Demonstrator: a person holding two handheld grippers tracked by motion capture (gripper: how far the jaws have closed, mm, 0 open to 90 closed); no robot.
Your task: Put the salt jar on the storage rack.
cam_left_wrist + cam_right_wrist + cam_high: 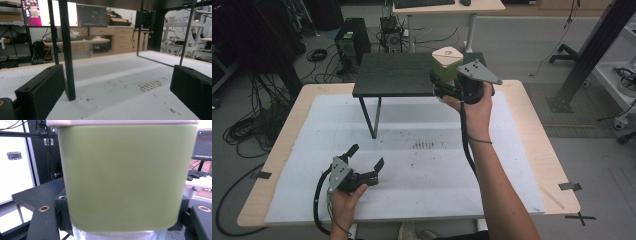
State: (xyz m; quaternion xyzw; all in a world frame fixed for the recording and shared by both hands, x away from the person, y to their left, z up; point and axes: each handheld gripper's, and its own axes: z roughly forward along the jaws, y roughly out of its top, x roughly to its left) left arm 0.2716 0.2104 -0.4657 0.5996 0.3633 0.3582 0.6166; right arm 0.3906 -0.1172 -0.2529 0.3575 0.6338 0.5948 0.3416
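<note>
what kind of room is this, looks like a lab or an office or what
Most likely a robotics or research lab. Cables sprawl over the floor, monitors glow on a desk behind, and a person works a handheld claw gripping a green container at a paper-covered table.

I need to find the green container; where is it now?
High view: the green container is at the right, held in the right tool, above the black shelf.

The green container (122, 177) looked like smooth matt plastic with a pale lid, and a silvery, foil-like band showed under it. Beneath it the small raised table (397, 75) had a dark, matt wood-grain top on thin black metal legs. Under that lay a white paper-like sheet (412, 165), scuffed with dark marks, over a light wooden tabletop (532, 135).
</note>
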